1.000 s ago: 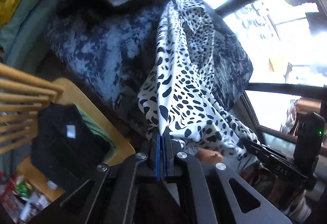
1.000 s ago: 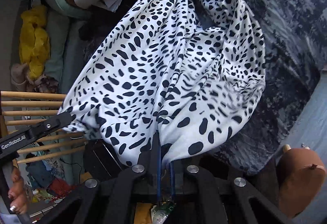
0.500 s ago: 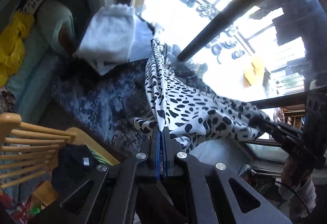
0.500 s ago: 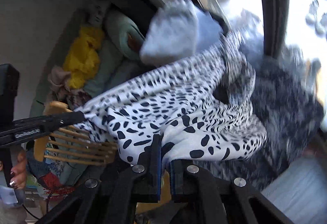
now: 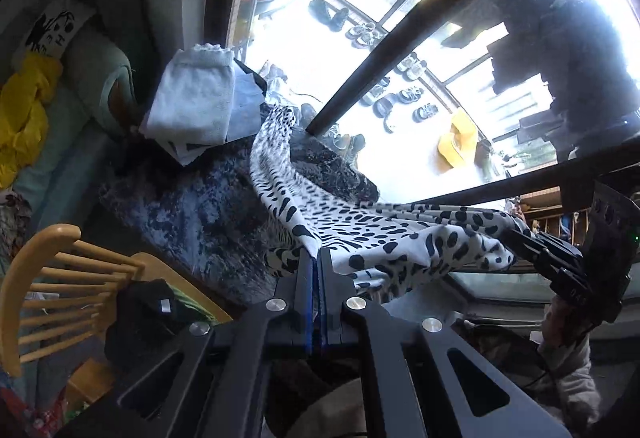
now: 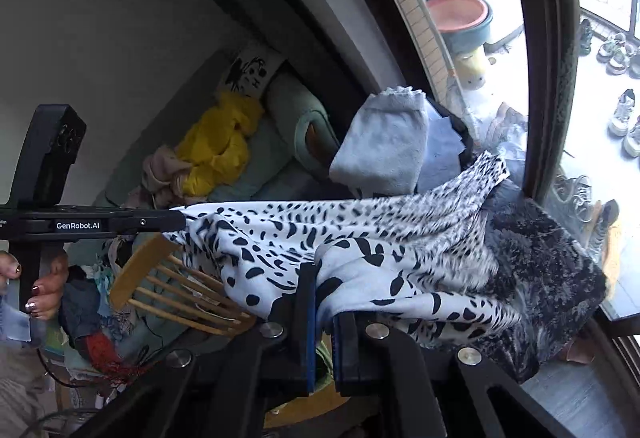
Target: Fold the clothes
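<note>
A white garment with black spots (image 5: 320,214) (image 6: 360,238) hangs stretched between my two grippers above a dark blue-grey furry surface (image 5: 208,210) (image 6: 540,258). My left gripper (image 5: 318,258) is shut on one corner of the garment; it also shows from the side in the right wrist view (image 6: 176,224). My right gripper (image 6: 324,278) is shut on another corner and shows at the right of the left wrist view (image 5: 516,238). The garment's far end trails onto the furry surface.
A stack of folded light grey clothes (image 5: 192,106) (image 6: 384,142) lies at the far end of the furry surface. A wooden chair (image 5: 52,278) (image 6: 176,290) with dark clothes stands to the left. A large window (image 5: 400,38) lies beyond. A yellow cloth (image 6: 220,146) is on the couch.
Both grippers have lifted and tilted up with the garment. It was draped down on the furry surface; now it is raised and pulled out nearly level between them.
</note>
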